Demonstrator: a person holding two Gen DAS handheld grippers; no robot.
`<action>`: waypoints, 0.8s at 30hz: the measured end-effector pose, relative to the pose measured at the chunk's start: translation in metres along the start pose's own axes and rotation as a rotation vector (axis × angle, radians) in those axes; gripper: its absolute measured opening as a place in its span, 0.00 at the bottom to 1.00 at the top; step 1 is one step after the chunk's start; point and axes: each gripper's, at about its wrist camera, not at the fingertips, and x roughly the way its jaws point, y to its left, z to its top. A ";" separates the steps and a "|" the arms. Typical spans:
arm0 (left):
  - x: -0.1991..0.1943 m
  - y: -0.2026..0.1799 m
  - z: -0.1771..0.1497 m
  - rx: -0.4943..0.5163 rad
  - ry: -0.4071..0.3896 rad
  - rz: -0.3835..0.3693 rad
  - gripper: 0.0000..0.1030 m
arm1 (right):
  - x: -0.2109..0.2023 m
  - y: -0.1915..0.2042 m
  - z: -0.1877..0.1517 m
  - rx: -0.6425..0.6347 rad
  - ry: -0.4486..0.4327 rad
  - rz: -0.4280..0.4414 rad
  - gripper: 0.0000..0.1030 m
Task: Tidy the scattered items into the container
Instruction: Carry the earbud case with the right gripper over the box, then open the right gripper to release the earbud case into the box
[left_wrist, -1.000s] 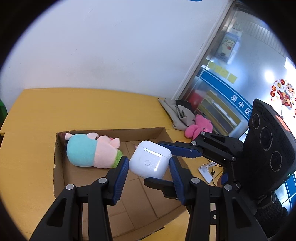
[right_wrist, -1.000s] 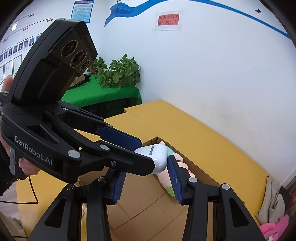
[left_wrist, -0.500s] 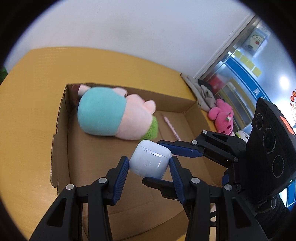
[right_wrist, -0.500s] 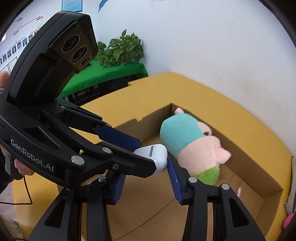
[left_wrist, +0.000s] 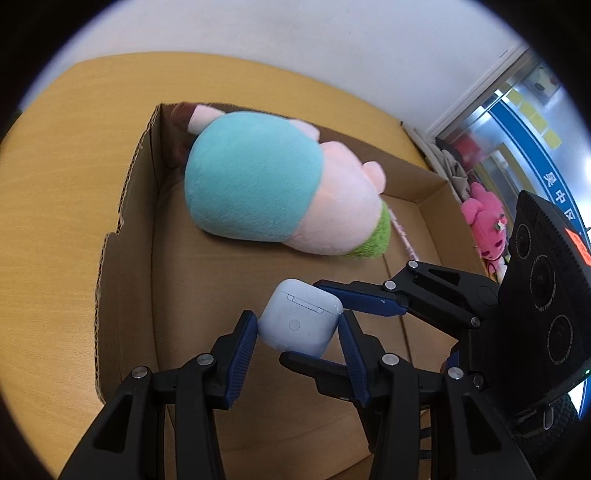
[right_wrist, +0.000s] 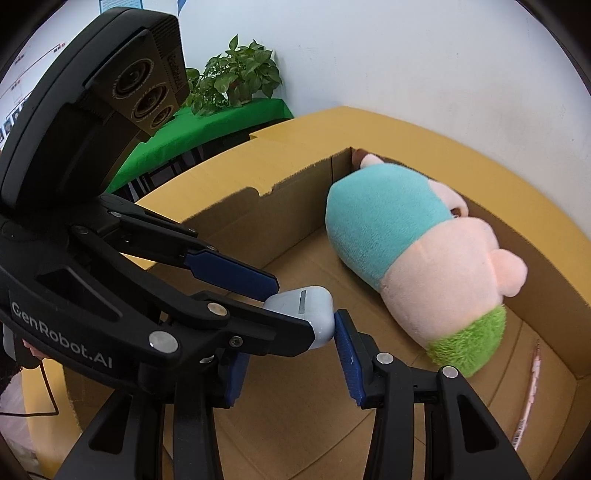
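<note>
Both of my grippers meet on one thing. My left gripper has its blue pads pressed on the two sides of the white case, so it is clamped on the case. My right gripper comes in across it from the right; one of its pads touches the case, but whether it truly grips I cannot tell, as the left gripper's frame hides the other pad.

The case hangs low over the floor of the box, near the front wall and clear of the plush, which lies along the back wall with its teal end toward the left corner. A thin pink strip lies on the box floor beyond the plush's green end.

The coming move, as I judge it, turns on this: open floor lies directly beneath the case, so release needs only a short descent, no sideways travel. The counter surrounds the box; a pink toy waits outside to the right.
</note>
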 end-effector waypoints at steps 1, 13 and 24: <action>0.003 0.002 0.000 -0.006 0.009 0.007 0.44 | 0.006 -0.002 0.000 0.004 0.009 0.003 0.46; 0.028 0.019 -0.011 -0.057 0.095 0.032 0.44 | 0.035 -0.008 -0.020 0.045 0.090 0.019 0.45; 0.019 0.014 -0.021 -0.083 0.084 0.049 0.46 | 0.007 0.002 -0.024 0.059 0.074 0.015 0.73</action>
